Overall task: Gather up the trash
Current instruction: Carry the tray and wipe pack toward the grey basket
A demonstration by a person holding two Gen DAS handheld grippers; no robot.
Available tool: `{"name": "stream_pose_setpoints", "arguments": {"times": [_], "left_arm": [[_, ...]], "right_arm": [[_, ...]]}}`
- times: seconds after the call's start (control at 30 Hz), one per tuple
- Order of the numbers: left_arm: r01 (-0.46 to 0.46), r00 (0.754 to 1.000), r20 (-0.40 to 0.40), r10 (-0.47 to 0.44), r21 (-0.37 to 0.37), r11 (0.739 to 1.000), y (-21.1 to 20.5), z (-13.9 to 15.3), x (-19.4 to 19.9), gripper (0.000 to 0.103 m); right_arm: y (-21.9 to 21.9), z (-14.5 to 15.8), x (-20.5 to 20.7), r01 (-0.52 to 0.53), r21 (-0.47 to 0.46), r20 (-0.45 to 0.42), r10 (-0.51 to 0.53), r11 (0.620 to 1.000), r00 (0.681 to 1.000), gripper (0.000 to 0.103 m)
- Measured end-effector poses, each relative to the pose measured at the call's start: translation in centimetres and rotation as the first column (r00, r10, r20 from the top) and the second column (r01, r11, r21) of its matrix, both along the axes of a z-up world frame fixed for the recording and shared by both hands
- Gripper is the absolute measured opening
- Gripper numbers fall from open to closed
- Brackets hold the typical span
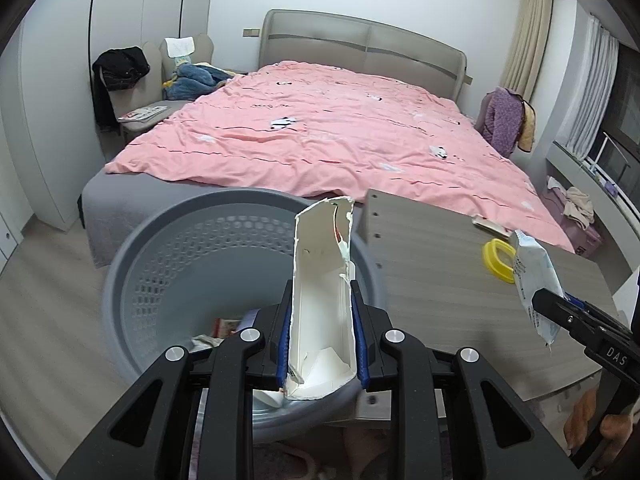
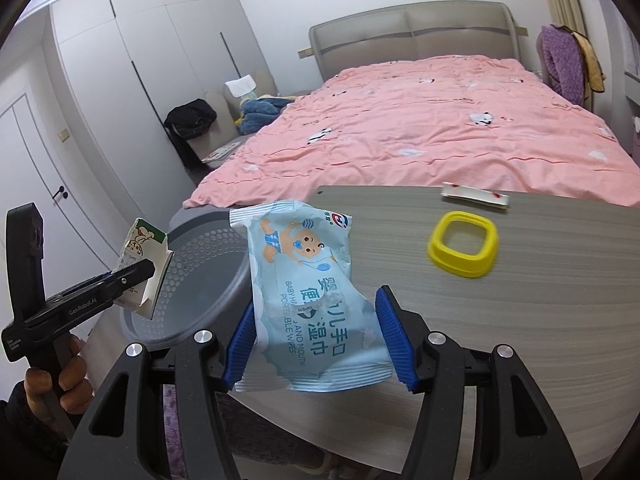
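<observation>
My left gripper [image 1: 322,312] is shut on a torn white carton [image 1: 322,300] and holds it above the grey perforated basket [image 1: 168,240]; the carton also shows in the right wrist view [image 2: 140,264], over the basket [image 2: 200,264]. My right gripper [image 2: 316,336] is shut on a light blue baby wipes packet [image 2: 308,292], held just above the left end of the wooden table [image 2: 500,320]. The packet also shows in the left wrist view [image 1: 536,288]. A yellow ring [image 2: 464,248] and a small white wrapper [image 2: 476,198] lie on the table.
Some trash lies in the bottom of the basket [image 1: 224,328]. A bed with a pink cover [image 1: 320,136] stands behind the table. Chairs with clothes [image 1: 120,72] stand by the wardrobe at left. A purple garment [image 1: 502,120] hangs at right.
</observation>
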State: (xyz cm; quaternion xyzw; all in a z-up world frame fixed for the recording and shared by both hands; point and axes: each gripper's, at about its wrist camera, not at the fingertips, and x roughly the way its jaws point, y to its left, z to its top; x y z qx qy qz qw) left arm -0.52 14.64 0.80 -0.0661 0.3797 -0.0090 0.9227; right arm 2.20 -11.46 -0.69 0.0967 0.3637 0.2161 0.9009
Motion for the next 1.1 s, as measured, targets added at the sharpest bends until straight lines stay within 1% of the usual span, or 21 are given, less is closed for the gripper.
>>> {"name": "stream_pose_setpoints", "arguments": {"times": [0.13, 0.3, 0.6, 0.83, 0.93, 1.1], "left_arm": [[-0.025, 1.0, -0.001, 0.025, 0.018, 1.0, 2.1, -0.1, 0.0, 0.024], [-0.063, 0.998, -0.012, 0.064, 0.022, 0.998, 4.6, -0.7, 0.3, 0.024], [-0.101, 0.995, -0.016, 0.102, 0.029, 0.994, 7.8, -1.6, 1.2, 0.024], [-0.111, 0.993, -0.035, 0.111, 0.009, 0.994, 9.0, -2.5, 2.6, 0.024], [-0.113, 0.993, -0.042, 0.113, 0.001, 0.994, 9.4, -2.9, 3.0, 0.024], [-0.112, 0.993, -0.047, 0.113, 0.008, 0.994, 9.9, -3.3, 3.6, 0.024]], "right_arm": [[3.4, -0.1, 0.9, -0.066, 0.005, -0.003, 0.066, 0.998, 0.998, 0.056], [7.7, 0.3, 2.0, -0.148, -0.009, 0.002, 0.148, 0.989, 0.989, 0.056], [13.5, 0.9, 4.0, -0.231, -0.036, 0.025, 0.232, 0.972, 0.972, 0.057], [17.0, 0.5, 4.7, -0.274, -0.085, 0.021, 0.277, 0.958, 0.961, 0.057], [17.8, 0.2, 5.0, -0.287, -0.089, 0.009, 0.289, 0.954, 0.957, 0.057], [18.5, -0.1, 5.5, -0.293, -0.094, -0.004, 0.294, 0.952, 0.956, 0.057]]}}
